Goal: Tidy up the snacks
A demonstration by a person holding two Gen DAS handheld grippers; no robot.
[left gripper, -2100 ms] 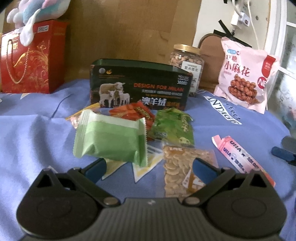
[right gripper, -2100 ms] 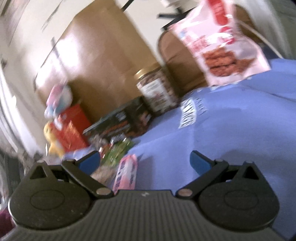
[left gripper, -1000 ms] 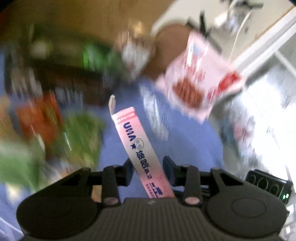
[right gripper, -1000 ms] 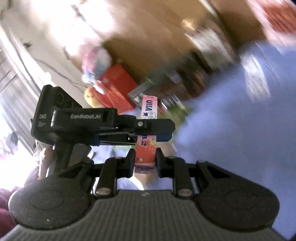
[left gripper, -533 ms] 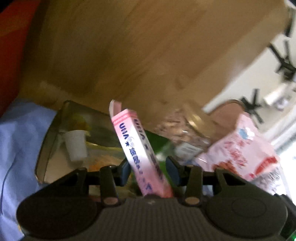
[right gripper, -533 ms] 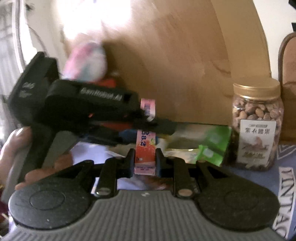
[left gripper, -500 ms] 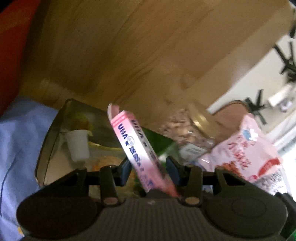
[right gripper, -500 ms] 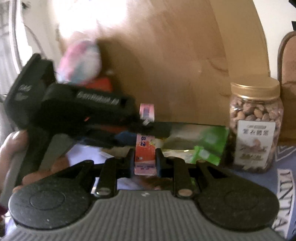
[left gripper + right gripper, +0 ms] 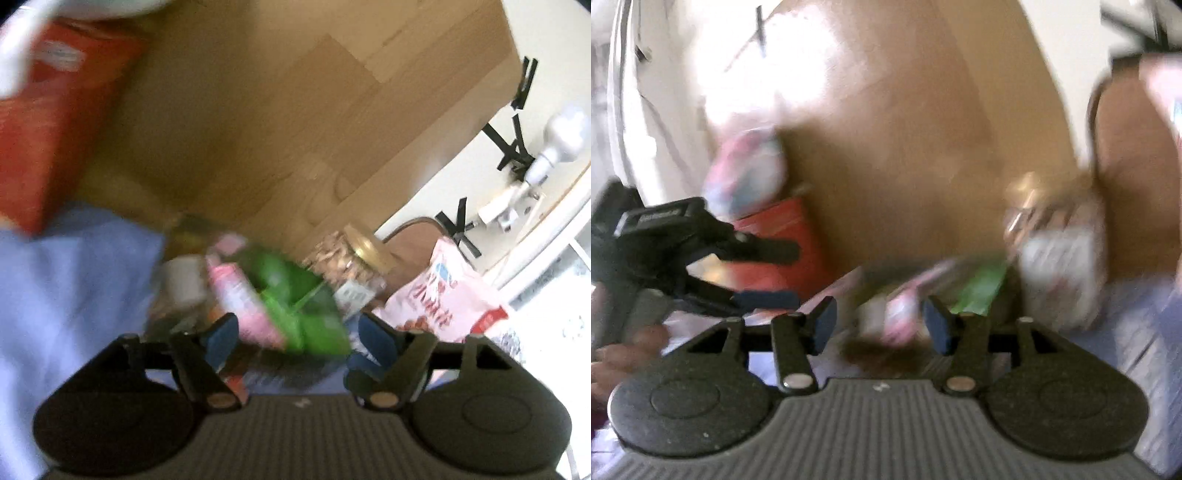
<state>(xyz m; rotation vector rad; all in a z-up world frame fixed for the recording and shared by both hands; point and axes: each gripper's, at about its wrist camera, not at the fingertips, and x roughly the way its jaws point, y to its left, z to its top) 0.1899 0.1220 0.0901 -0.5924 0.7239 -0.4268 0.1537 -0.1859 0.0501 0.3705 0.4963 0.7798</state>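
Against the wooden panel (image 9: 295,129), I see both my left hand-held gripper (image 9: 299,338) and right hand-held gripper (image 9: 879,326) spread apart, the blurred pink rectangular snack box (image 9: 243,299) between their fingers, ungripped.

Right tool (image 9: 880,325) spread open before a blurred pink snack packet (image 9: 900,321); left tool (image 9: 764,273) open alongside.
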